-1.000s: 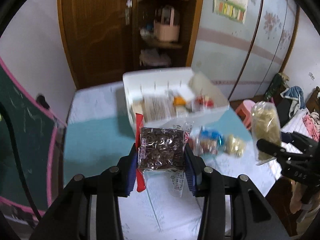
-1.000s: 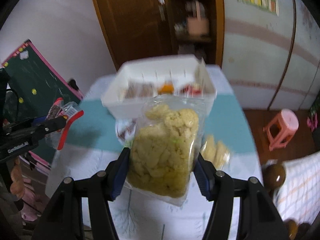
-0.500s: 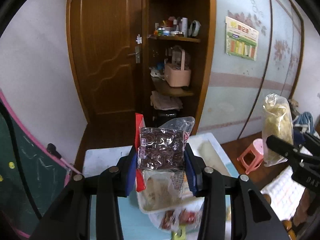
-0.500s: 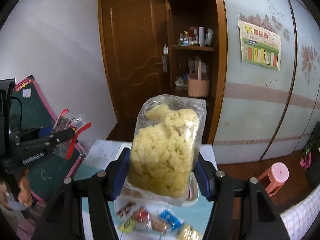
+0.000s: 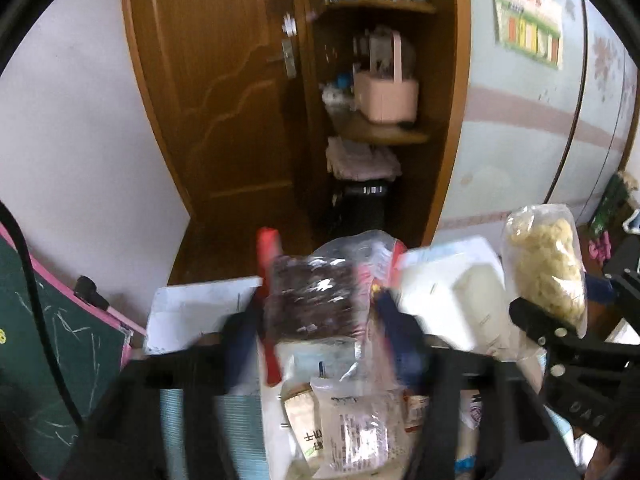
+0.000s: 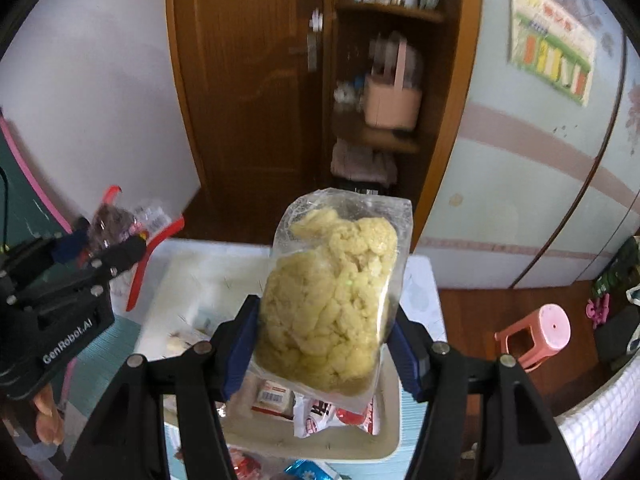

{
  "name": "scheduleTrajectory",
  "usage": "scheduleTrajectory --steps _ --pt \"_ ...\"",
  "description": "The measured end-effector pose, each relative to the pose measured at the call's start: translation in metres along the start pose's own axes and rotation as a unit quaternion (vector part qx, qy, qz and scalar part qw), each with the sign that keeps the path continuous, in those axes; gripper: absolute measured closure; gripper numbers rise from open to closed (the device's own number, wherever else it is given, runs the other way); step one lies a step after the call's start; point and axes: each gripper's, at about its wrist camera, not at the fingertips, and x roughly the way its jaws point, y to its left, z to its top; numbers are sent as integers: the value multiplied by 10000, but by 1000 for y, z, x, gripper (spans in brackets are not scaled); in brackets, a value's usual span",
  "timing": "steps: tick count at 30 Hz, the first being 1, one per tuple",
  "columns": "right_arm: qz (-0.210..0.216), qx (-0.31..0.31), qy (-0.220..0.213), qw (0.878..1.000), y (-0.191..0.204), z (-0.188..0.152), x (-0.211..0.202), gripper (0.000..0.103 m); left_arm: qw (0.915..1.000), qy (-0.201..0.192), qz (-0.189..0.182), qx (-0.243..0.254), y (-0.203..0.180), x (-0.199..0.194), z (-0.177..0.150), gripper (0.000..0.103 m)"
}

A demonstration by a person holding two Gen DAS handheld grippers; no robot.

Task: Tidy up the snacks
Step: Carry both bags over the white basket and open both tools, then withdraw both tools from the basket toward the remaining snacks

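My left gripper [image 5: 316, 312] is shut on a clear packet of dark brown snacks [image 5: 312, 300] with red edges, held above the white storage box [image 5: 452, 304]. My right gripper [image 6: 324, 340] is shut on a clear bag of yellow puffed snacks [image 6: 328, 304], also held over the box [image 6: 388, 432]. Each gripper shows in the other view: the right one with its yellow bag [image 5: 548, 272] at the right, the left one with its dark packet [image 6: 116, 232] at the left. Several wrapped snacks [image 5: 352, 428] lie in the box below.
The box stands on a table with a teal and white cloth [image 6: 112, 352]. A wooden door [image 5: 224, 100] and shelf unit [image 5: 384, 128] are behind. A green chalkboard [image 5: 48, 360] is at the left, a pink stool [image 6: 540, 332] at the right.
Both grippers have tilted back down toward the box after lifting, still gripping their packets. The view is blurred by motion.
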Motion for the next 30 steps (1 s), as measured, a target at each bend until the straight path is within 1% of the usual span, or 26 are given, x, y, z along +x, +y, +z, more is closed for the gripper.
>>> scheduleTrajectory --steps 1,2,4,6,7,8,9,13,17,22,26,30 --pt "49 56 128 9999 -1 0 11 42 9999 90 49 21 -1 11 -1 11" --pt "154 182 305 9992 -4 -1 23 42 9998 174 96 36 -2 19 -3 6" --pt "263 379 395 9982 -8 -4 33 39 9993 361 112 60 -5 34 -5 6" --pt "288 465 340 9979 -12 -4 36 32 9987 505 55 12 -5 42 -7 6" --pt "356 469 310 9978 -13 -5 35 29 9985 544 5 -26 -4 44 -8 6" --pt "407 465 297 9977 -14 -6 34 25 9985 555 -17 -41 -4 45 -9 6" --pt "431 453 291 9976 -15 -7 32 23 9985 547 -23 -35 -5 45 -11 6" --pt "442 305 401 9978 -16 -13 28 23 9988 485 -7 45 -6 39 -17 6" --pt "453 136 444 9979 -19 -21 18 23 9989 432 -148 71 -6 15 -26 6" --pt "435 -18 378 9983 -23 -39 -11 23 9989 315 -338 95 -11 -19 -36 6" --pt "338 -55 189 9992 -30 -52 -39 23 9981 192 -551 199 -18 -51 -45 6" --pt "292 -41 -77 9995 -38 -66 -72 23 9962 74 -758 412 -27 -84 -57 6"
